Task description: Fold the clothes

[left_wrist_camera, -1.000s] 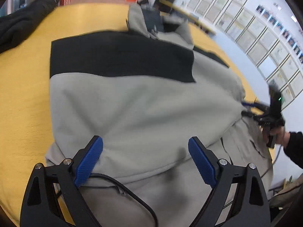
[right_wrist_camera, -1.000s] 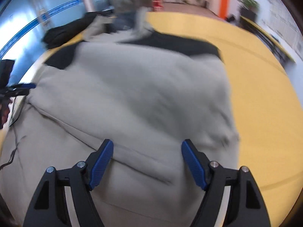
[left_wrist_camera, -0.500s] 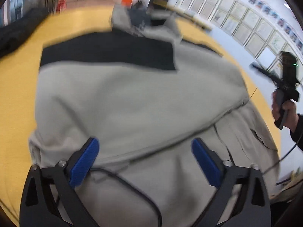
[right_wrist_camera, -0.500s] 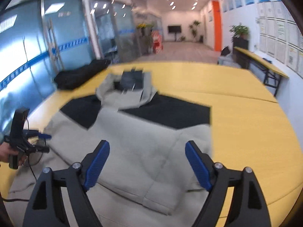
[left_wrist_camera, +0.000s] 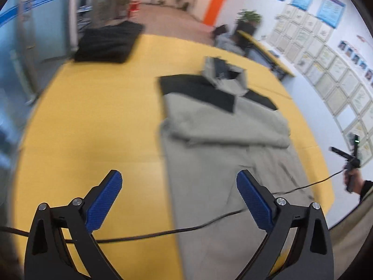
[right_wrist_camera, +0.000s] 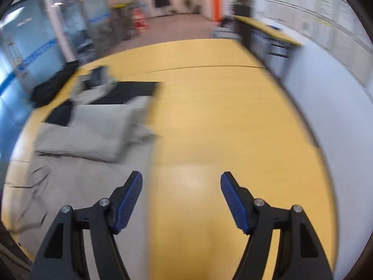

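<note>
Both grippers just pulled up off the hoodie (left_wrist_camera: 223,126), now lying half-folded mid-table. Left gripper (left_wrist_camera: 179,200) is spread wide, closing slightly; right gripper (right_wrist_camera: 181,201) is closing, both empty. Fold done, I'd guess.

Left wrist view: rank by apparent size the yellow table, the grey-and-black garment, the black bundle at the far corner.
1. yellow table
2. grey-and-black garment
3. black bundle, though it lies farthest away, so it may look smaller than it is.

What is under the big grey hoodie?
The yellow table lies under the grey hoodie; its bare top shows all around. A black cable crosses over the hoodie. Whatever else lies beneath the cloth is covered.
</note>
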Demonstrator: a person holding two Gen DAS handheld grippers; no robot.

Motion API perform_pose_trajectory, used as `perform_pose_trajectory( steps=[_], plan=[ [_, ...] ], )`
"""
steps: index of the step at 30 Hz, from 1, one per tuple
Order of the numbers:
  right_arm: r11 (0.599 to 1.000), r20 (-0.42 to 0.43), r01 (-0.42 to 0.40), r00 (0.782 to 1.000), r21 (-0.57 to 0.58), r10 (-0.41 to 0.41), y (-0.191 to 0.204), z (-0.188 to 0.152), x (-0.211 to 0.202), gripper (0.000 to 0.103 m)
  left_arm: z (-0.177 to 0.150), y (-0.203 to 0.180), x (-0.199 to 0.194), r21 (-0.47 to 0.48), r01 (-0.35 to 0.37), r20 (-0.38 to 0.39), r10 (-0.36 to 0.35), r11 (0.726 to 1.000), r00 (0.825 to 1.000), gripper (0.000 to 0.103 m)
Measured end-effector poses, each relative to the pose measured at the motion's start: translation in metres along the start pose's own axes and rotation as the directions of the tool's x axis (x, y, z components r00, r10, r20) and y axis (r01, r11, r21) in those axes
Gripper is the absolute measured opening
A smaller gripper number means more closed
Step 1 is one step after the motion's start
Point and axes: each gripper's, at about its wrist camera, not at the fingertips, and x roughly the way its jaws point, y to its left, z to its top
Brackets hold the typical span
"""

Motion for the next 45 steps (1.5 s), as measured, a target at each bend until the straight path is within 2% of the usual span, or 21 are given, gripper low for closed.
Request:
perform_pose_trajectory(
  steps=[3,5,7,10,12,14,17,19,22,25,29,31,35,36,40,45],
  plan=[
    [0.99,-0.009,0.133,0.991,0.051,-0.133,-0.061,-0.019,-0.031,0.074,-0.034,0.034,-0.044,-0.11,-0.067,-0.029,0.064,0.992,0.998,0.1],
    [0.981,-0.004,0.175,0.985,0.082,-0.175,-0.094,-0.033,-0.047,0.074,-0.055,0.05,-0.052,-0.167,-0.059,-0.035,0.053,0.984,0.998,0.101],
    [0.98,0.037,0.157,0.986,0.118,-0.163,-0.116,-0.046,-0.058,0.074,-0.077,0.059,-0.049,-0.18,-0.044,-0.05,0.036,0.983,0.998,0.101],
    [0.984,0.138,0.056,0.987,0.169,-0.079,-0.128,-0.069,-0.062,0.074,-0.11,0.054,-0.023,-0.142,0.005,-0.089,-0.018,0.99,0.996,0.101],
    [0.989,0.153,-0.036,0.988,0.14,0.014,-0.115,-0.087,-0.044,0.074,-0.13,0.042,-0.002,-0.126,0.091,-0.093,-0.103,0.988,0.99,0.101],
    [0.987,0.131,-0.135,0.984,0.091,0.122,-0.095,-0.106,-0.021,0.074,-0.143,0.028,0.013,-0.099,0.163,-0.099,-0.173,0.982,0.98,0.101],
    [0.97,0.087,-0.243,0.966,-0.006,0.242,-0.065,-0.132,-0.009,0.074,-0.156,0.005,0.023,-0.034,0.223,-0.102,-0.226,0.974,0.969,0.101],
    [0.964,0.12,-0.262,0.957,-0.044,0.265,-0.059,-0.149,-0.02,0.074,-0.166,-0.002,0.011,-0.005,0.255,-0.074,-0.254,0.967,0.964,0.101],
    [0.971,0.168,-0.236,0.956,-0.044,0.24,-0.074,-0.171,-0.052,0.074,-0.182,0.0,-0.014,0.02,0.275,-0.057,-0.274,0.961,0.96,0.101],
    [0.967,0.121,-0.229,0.963,-0.11,0.242,-0.076,-0.187,-0.072,0.074,-0.203,-0.002,-0.036,0.069,0.282,-0.091,-0.275,0.957,0.957,0.101],
    [0.924,0.074,-0.318,0.938,-0.214,0.34,-0.05,-0.2,-0.067,0.074,-0.222,-0.018,-0.036,0.139,0.368,-0.148,-0.348,0.92,0.926,0.103],
    [0.899,0.049,-0.371,0.919,-0.231,0.392,-0.039,-0.203,-0.057,0.074,-0.223,-0.023,-0.016,0.141,0.364,-0.162,-0.341,0.921,0.926,0.103],
    [0.839,-0.06,-0.498,0.865,-0.217,0.498,-0.004,-0.212,-0.014,0.074,-0.214,-0.027,0.027,0.078,0.386,-0.176,-0.369,0.919,0.913,0.102],
    [0.833,-0.081,-0.512,0.858,-0.21,0.507,0.003,-0.213,-0.005,0.074,-0.21,-0.029,0.038,0.065,0.387,-0.186,-0.37,0.92,0.91,0.102],
    [0.821,-0.14,-0.544,0.839,-0.175,0.527,0.023,-0.22,0.024,0.074,-0.21,-0.027,0.071,0.023,0.353,-0.268,-0.335,0.935,0.903,0.102],
    [0.841,-0.239,-0.518,0.846,-0.16,0.476,0.045,-0.221,0.062,0.072,-0.218,-0.026,0.096,-0.021,0.311,-0.325,-0.301,0.95,0.896,0.103]
  ],
)
